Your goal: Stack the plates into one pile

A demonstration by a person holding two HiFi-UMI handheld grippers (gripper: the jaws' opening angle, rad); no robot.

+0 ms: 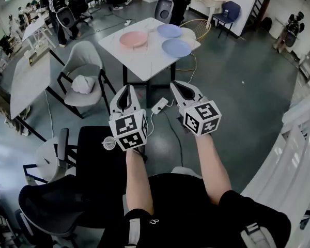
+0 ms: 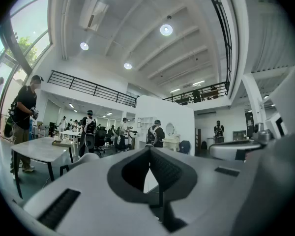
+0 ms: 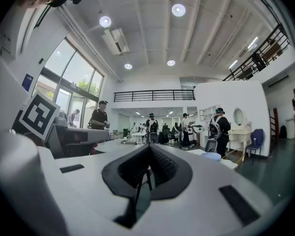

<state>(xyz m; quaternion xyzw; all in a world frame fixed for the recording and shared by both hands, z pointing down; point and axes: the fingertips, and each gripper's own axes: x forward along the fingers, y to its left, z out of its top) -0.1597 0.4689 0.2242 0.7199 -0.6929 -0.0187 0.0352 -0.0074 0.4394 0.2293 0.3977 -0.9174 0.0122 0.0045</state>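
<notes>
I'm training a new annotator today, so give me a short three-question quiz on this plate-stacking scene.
1. How many plates lie on the white table?
2. True or false: the left gripper holds a plate.
3. Which plate lies nearest the grey chair? A. the pink plate B. a blue one
Key: 1. Three: one pink, two blue plates, all unstacked. 2. False: it is shut and empty. 3. A.
</notes>
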